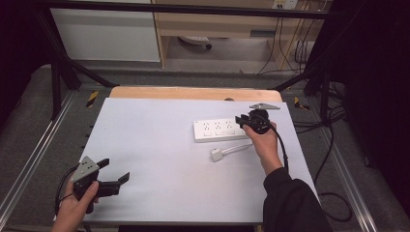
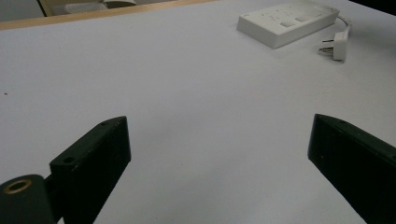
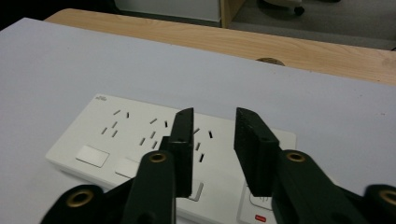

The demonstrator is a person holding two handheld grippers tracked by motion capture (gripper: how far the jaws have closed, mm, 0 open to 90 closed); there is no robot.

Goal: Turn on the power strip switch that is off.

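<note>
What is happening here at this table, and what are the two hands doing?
A person works at a table with a gripper in each hand. The right gripper hangs over the white power strip, near its right end; its jaws stand a little apart with nothing between them, and whether they touch the strip I cannot tell. The strip's plug lies loose on the table in front of it, not plugged in. The left gripper sits at the near left edge, jaws wide open and empty, far from the strip.

Left tool [image 1: 113, 171] jaws wide; right tool [image 1: 240, 121] jaws narrowed, apart.
</note>
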